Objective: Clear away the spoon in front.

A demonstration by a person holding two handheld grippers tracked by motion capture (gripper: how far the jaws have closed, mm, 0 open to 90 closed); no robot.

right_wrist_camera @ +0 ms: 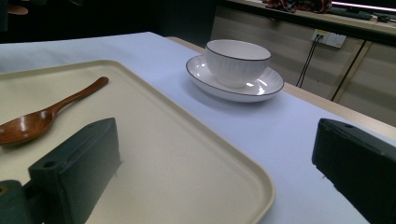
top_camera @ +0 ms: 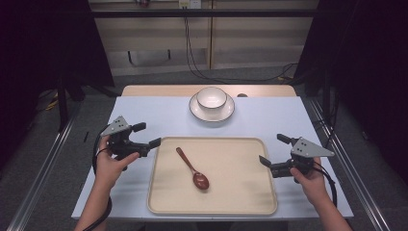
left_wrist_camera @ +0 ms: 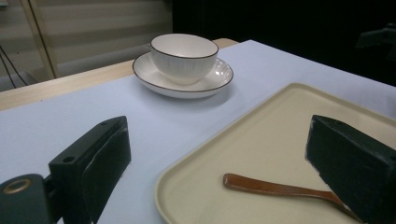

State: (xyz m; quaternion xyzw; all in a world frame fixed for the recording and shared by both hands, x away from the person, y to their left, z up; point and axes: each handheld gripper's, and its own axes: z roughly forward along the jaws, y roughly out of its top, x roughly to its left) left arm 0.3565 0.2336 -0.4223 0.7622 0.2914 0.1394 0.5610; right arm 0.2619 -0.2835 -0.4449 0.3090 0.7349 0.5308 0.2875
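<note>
High view shows a brown wooden spoon (top_camera: pixel 192 168) lying diagonally in the middle of a cream tray (top_camera: pixel 240 192), bowl end toward the person, handle pointing away and left. Beyond the tray's far edge a white bowl (top_camera: pixel 211 97) sits on a white saucer (top_camera: pixel 226 113) on the pale blue tabletop (top_camera: pixel 279 118). The left gripper (top_camera: pixel 146 135) hovers just off the tray's left edge, jaws spread apart and empty; the right gripper (top_camera: pixel 272 151) hangs at the tray's right edge, likewise released.
</note>
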